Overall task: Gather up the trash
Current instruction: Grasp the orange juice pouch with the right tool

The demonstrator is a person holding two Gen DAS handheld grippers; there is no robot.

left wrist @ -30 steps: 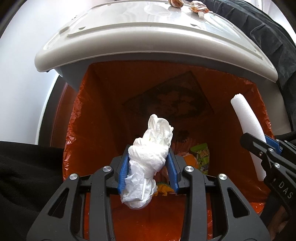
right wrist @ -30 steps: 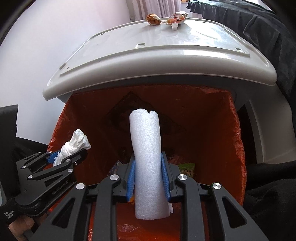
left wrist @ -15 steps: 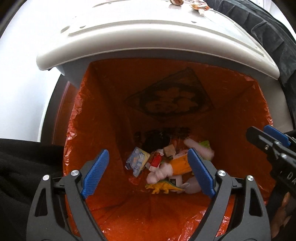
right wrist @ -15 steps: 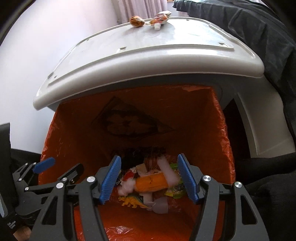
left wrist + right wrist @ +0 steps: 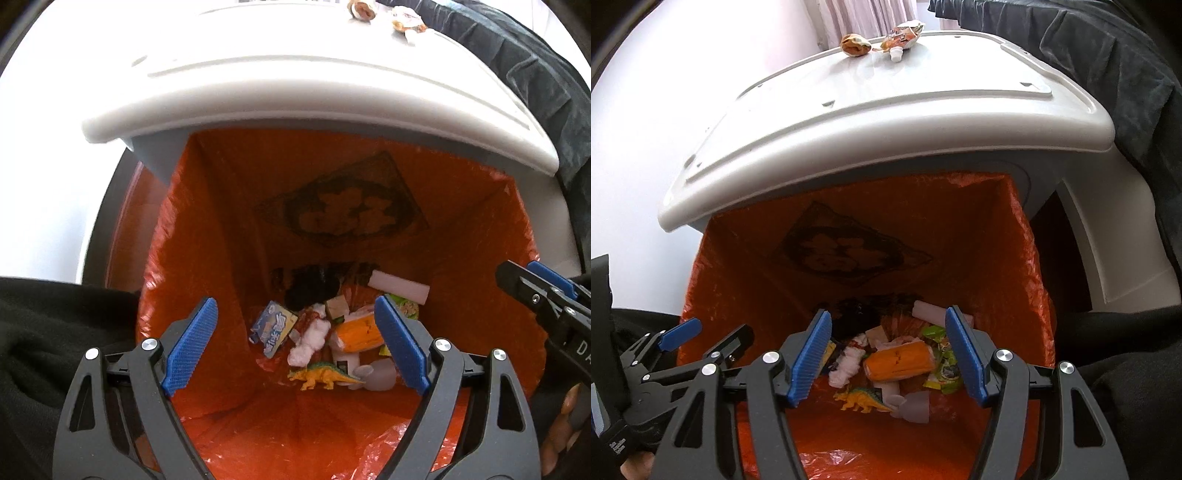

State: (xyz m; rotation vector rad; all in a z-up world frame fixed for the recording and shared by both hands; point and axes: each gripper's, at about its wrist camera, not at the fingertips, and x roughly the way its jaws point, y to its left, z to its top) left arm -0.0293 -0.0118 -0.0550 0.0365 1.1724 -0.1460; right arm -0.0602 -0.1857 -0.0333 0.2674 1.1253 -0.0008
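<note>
Crinkled orange bin liner (image 5: 207, 240); white foam tube (image 5: 400, 287)

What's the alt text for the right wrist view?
The open right gripper hangs empty over an orange-lined bin with trash at the bottom, including a foam tube and a toy dinosaur. The left gripper is at lower left; two wrappers lie on the lid.

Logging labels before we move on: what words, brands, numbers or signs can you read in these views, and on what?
"DA", cut off by the frame edge: white letters on the black right gripper.
Black diamond emblem printed on the orange plastic bin liner: a sign only, no readable words.
Blue and white carton in the bin: characters too blurred to read.
Green snack wrapper: print too small.
</note>
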